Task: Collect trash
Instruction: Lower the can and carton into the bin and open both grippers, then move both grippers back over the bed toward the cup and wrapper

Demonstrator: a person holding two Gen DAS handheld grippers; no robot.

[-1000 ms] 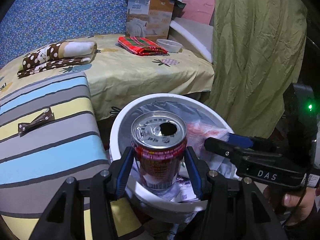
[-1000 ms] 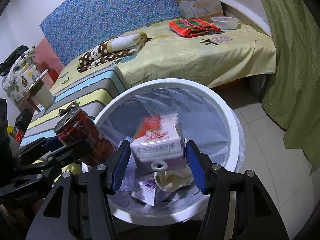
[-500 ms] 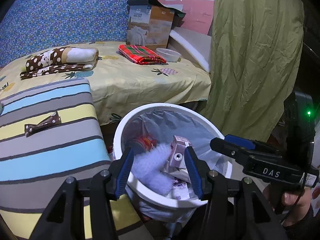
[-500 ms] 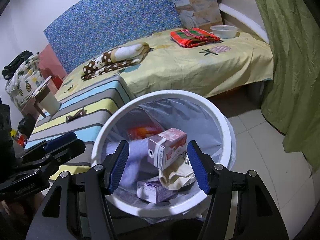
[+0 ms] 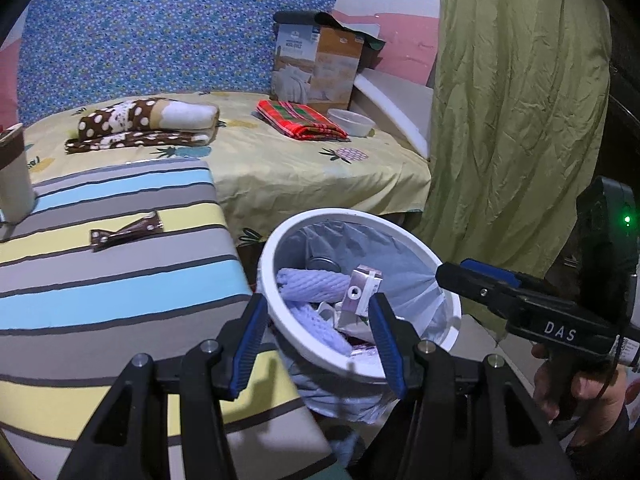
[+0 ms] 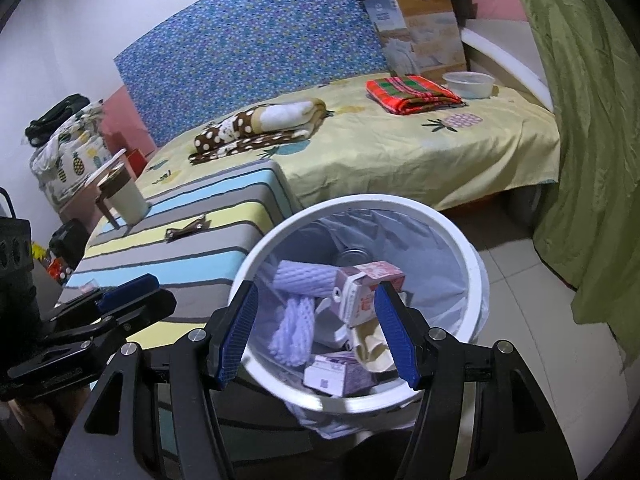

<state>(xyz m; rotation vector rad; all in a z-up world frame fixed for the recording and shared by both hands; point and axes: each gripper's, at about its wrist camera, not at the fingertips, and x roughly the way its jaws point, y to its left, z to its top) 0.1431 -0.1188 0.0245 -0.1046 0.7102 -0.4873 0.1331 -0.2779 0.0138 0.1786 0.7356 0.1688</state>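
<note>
A white trash bin (image 5: 280, 312) (image 6: 476, 264) with a clear liner stands on the floor beside the striped ottoman. Inside lie a pink milk carton (image 6: 368, 292) (image 5: 362, 290), a can (image 6: 352, 258) (image 5: 322, 263), purple foam netting (image 6: 304, 280) and a small purple box (image 6: 340, 374). My left gripper (image 5: 316, 344) is open and empty, above the bin's near rim. My right gripper (image 6: 316, 334) is open and empty over the bin. A brown wrapper (image 5: 126, 232) (image 6: 188, 230) lies on the ottoman.
The striped ottoman (image 5: 100, 292) is left of the bin, with a cup (image 6: 126, 200) on it. Behind is a bed (image 5: 280, 164) with a spotted blanket, a plaid cloth, a bowl and a box. A green curtain (image 5: 512, 120) hangs at right.
Both grippers opened: the can dropped from the left and the carton from the right into the bin. Both grippers then pulled back and up from the bin.
</note>
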